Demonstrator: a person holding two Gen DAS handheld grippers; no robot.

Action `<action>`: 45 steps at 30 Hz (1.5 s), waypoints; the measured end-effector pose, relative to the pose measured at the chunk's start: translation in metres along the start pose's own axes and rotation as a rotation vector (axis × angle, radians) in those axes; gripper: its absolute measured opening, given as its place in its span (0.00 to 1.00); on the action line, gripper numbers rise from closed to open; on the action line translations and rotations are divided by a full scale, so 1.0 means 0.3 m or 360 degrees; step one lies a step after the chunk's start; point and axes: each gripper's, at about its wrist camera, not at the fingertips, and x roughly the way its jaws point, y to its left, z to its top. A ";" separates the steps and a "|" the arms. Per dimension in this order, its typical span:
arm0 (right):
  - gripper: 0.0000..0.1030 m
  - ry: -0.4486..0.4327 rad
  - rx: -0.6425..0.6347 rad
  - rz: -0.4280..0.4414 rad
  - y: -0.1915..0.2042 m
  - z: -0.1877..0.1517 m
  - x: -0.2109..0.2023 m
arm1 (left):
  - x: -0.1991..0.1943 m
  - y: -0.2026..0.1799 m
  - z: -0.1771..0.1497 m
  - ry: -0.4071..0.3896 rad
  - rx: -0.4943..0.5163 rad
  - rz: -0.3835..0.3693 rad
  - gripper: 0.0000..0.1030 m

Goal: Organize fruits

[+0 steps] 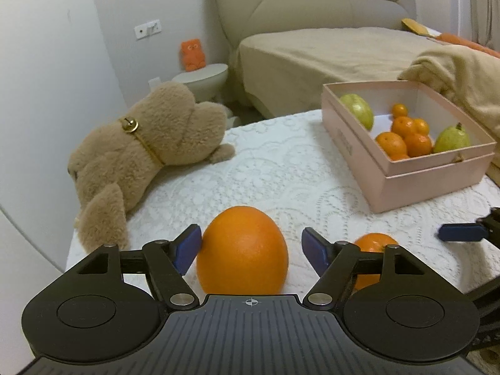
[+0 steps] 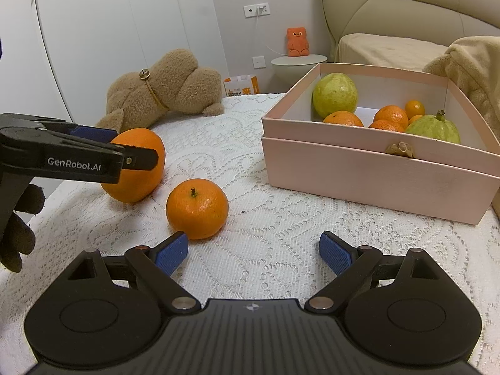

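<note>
A large orange (image 1: 242, 250) rests on the white lace tablecloth (image 1: 281, 172) between the jaws of my left gripper (image 1: 251, 240). The gripper is open: its left pad sits at the orange's side and its right pad stands apart from it. In the right wrist view the same orange (image 2: 137, 181) lies partly behind the left gripper (image 2: 125, 145). A smaller mandarin (image 2: 197, 207) with a stem sits just ahead of my right gripper (image 2: 253, 253), which is open and holds nothing. A pink box (image 2: 375, 172) at the right holds two green guavas and several mandarins.
A brown plush toy (image 1: 140, 153) lies at the table's far left. The table's edge curves close behind it. A beige bed and blanket (image 1: 453, 68) lie beyond the box. A dark gloved hand (image 2: 18, 237) holds the left gripper. An orange figurine (image 2: 297, 42) stands on a side table.
</note>
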 end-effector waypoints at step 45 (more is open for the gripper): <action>1.00 0.0104 -0.0114 -0.0020 0.035 -0.001 0.029 | 0.049 0.101 -0.205 -0.0238 -0.0534 -0.0603 0.73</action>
